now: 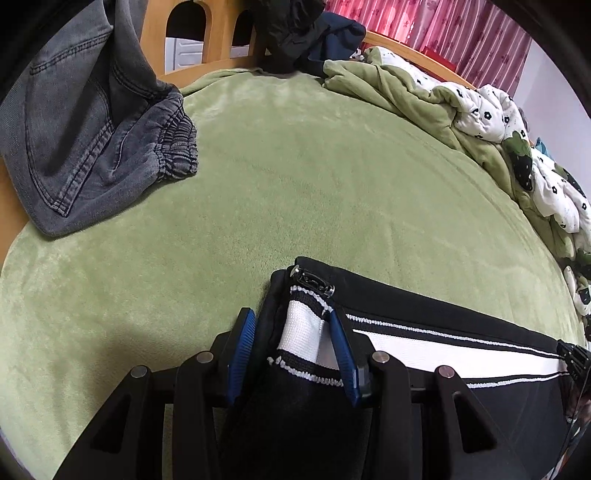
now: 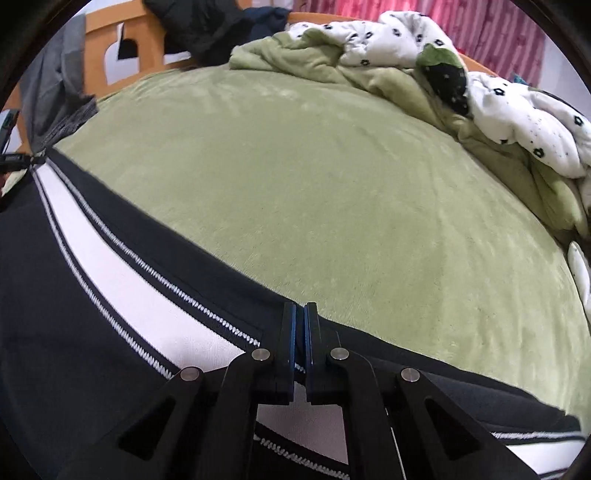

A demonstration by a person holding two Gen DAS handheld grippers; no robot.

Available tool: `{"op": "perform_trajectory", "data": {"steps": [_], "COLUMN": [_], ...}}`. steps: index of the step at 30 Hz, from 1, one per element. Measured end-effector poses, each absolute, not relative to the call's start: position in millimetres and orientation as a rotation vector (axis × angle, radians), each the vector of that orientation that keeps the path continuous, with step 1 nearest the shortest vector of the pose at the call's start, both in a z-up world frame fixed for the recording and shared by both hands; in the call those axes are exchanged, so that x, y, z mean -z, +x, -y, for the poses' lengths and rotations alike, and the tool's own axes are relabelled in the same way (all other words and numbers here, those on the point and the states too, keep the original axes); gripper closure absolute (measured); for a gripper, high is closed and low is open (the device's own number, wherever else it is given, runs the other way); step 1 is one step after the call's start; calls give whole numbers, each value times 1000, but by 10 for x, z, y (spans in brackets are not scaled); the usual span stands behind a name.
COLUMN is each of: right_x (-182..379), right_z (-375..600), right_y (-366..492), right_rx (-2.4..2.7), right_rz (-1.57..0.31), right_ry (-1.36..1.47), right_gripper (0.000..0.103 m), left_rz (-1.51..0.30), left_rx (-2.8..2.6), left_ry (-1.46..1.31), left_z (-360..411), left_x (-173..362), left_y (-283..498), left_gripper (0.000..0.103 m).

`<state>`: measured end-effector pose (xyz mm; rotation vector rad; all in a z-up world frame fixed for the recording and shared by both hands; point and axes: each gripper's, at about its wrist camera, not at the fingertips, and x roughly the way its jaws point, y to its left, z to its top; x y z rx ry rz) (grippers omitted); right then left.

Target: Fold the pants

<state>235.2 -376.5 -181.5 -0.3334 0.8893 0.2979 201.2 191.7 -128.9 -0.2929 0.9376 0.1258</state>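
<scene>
Black knit fabric with a broad white side stripe: the pants [image 1: 443,332] lie along the near edge of the bed [image 1: 295,184], stretched between the two grippers over a green plush cover. At far left, grey denim jeans [image 1: 85,140] with an elastic cuff sit bunched by the wooden bed frame [image 1: 207,48], apart from the pants. Left gripper [image 1: 291,332]: blue fingers [image 1: 242,347] partly spread, pinching a gathered bundle at the left end of the pants, white stripe and black ribbing between them; a small metal zipper pull [image 1: 312,281] sits just beyond the tips. Right gripper [image 2: 300,325]: fingers pressed nearly together on the far black edge of the pants, right beside the stripe; a thin layer looks caught, though the contact itself is hard to make out. Further right, a crumpled green and white flowered quilt [image 2: 480,103] is heaped along the far right side of the bed, with pink curtains [image 1: 443,33] behind. Handling, as judged: light, soft, limp cloth that will sag and drag on the plush; it should not slip much. Best taken at seams, stripe edge or the thicker ribbed end, where layers stay together. No brand, label or legible writing seen in either view.
</scene>
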Motion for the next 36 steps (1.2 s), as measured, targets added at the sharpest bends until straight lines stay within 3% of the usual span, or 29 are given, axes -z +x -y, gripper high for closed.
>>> {"op": "perform_trajectory", "data": {"steps": [3,6,9,13,15,22,24,27,36], "right_x": [1824,1693,1440,1443,1625,1786,1759,1614,1023], "right_z": [3723,3755,4019,4308,4387,4450,4427,4341,3859], "right_y": [2340,2318,2148,2128,2225,2374,2326,2175,1266], "right_rx": [-265,-189,-173,-91,-37,18,52,131,97], "right_rz": [-887,-871,-799,-853,-917,-906,-910,-897,-835], "right_ry": [-358,-358,-253,-221,-243,-174,-181,-170,10], "right_gripper": [96,82,81,78,78,75,72,61,61], "left_rz": [-941,-933,-903,-843,-813,-902,-888,-880,-844], "left_rx": [-131,-140,-146,-65,-10,-91,-86,-62,-19], "left_ry": [-282,-258,-223,-199,-161,24,5,-103,-290], "left_z": [-1910,-1913,-1921,-1821,-1663,-1375,-1387,-1499,-1823], "left_x": [1261,1211,1098,915,870,1326,1220,1021,653], "left_y": [2005,1937,1802,1684,1726,2190,2141,1950,1050], "left_gripper": [63,63,63,63,48,48,48,48,48]}}
